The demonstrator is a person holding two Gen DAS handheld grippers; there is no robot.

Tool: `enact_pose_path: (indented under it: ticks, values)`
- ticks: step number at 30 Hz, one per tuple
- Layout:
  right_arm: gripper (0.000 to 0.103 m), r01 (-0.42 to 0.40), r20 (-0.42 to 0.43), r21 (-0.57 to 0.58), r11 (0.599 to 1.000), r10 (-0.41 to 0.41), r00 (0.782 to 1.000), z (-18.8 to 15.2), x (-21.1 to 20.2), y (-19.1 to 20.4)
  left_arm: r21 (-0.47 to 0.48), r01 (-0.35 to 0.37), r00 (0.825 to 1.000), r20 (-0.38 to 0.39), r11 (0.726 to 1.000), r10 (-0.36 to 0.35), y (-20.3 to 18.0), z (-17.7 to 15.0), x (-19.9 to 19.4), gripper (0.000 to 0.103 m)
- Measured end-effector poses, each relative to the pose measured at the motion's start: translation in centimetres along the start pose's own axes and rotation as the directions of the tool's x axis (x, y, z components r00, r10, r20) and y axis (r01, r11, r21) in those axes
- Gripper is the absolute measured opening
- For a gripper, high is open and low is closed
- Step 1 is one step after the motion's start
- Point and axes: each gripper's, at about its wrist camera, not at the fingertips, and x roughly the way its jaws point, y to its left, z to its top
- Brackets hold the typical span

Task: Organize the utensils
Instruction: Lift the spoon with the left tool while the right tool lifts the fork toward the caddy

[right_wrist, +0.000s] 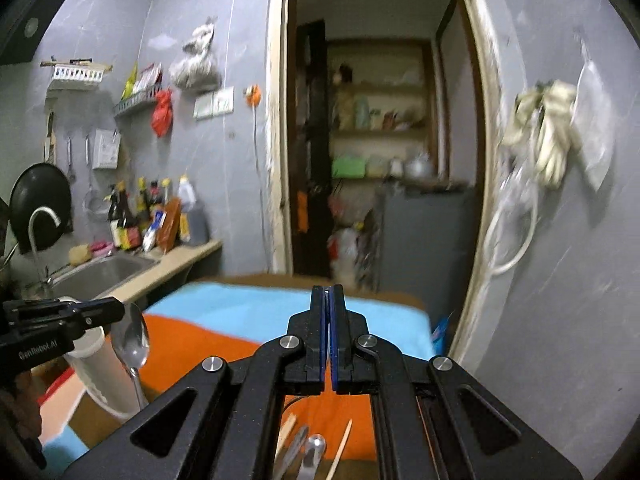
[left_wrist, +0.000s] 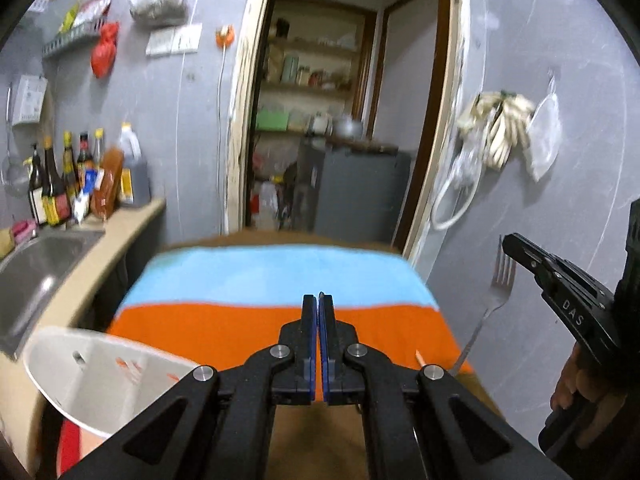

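Note:
My left gripper (left_wrist: 319, 300) is shut; in its own view only a thin sliver shows between the pads. The right wrist view shows it (right_wrist: 114, 309) pinching a steel spoon (right_wrist: 134, 338) near the bowl, handle hanging down beside the white utensil holder (right_wrist: 104, 376). My right gripper (right_wrist: 329, 294) is shut too. From the left wrist view its tip (left_wrist: 510, 242) grips a steel fork (left_wrist: 494, 300) at the tines, handle hanging down. Both are raised above the orange and blue cloth (left_wrist: 248, 276). More utensils (right_wrist: 314, 450) and a chopstick (right_wrist: 342, 450) lie on the cloth.
A steel sink (left_wrist: 44, 264) and sauce bottles (left_wrist: 80, 176) sit on the counter at left. A doorway (left_wrist: 340, 120) opens straight ahead to shelves. Gloves and a hose (left_wrist: 496, 132) hang on the right wall. The holder (left_wrist: 100, 368) stands at the cloth's left edge.

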Motion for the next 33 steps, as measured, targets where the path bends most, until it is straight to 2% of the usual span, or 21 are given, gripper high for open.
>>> enact_pose_path:
  ticks: [3, 7, 9, 14, 20, 26, 30, 33]
  values:
    - [0.002, 0.019, 0.06, -0.016, 1.0, -0.018, 0.998, 2.9, -1.9, 2.4, -0.017, 0.033, 0.998, 0.057, 0.999, -0.032, 1.8, 2.0, -2.2, 0.002]
    - [0.002, 0.007, 0.118, -0.04, 0.999, -0.002, 0.993, 6.0, -3.4, 6.4, -0.024, 0.028, 0.99, 0.136, 0.999, -0.024, 4.6, 5.0, -5.4, 0.002]
    - [0.002, -0.003, 0.134, -0.054, 0.999, 0.011, 0.991, 6.9, -3.6, 7.9, -0.006, -0.008, 0.984, 0.18, 1.0, 0.009, 6.7, 6.5, -7.1, 0.002]
    - [0.002, -0.074, 0.182, -0.087, 0.993, 0.089, 0.979, 8.5, -3.2, 14.9, -0.003, -0.12, 0.964, 0.24, 0.993, 0.117, 11.9, 8.0, -9.9, 0.002]
    - [0.002, -0.107, 0.137, -0.169, 0.98, 0.131, 0.982, 6.5, -0.9, 20.6, 0.018, -0.277, 0.927, 0.267, 0.961, 0.262, 17.3, 7.5, -10.6, 0.002]
    - [0.002, -0.117, 0.07, -0.211, 0.971, 0.134, 0.989, 3.8, 0.8, 22.8, 0.046, -0.321, 0.923, 0.239, 0.946, 0.302, 19.7, 5.0, -8.4, 0.002]
    - [0.002, -0.121, 0.018, -0.226, 0.967, 0.128, 0.992, 0.7, 1.8, 23.9, 0.114, -0.344, 0.92, 0.243, 0.932, 0.309, 19.1, 2.8, -7.0, 0.002]
    - [0.002, -0.13, -0.016, -0.23, 0.965, 0.13, 0.991, -0.7, 2.4, 24.0, 0.14, -0.339, 0.926, 0.228, 0.93, 0.303, 18.4, 1.5, -5.8, 0.002]
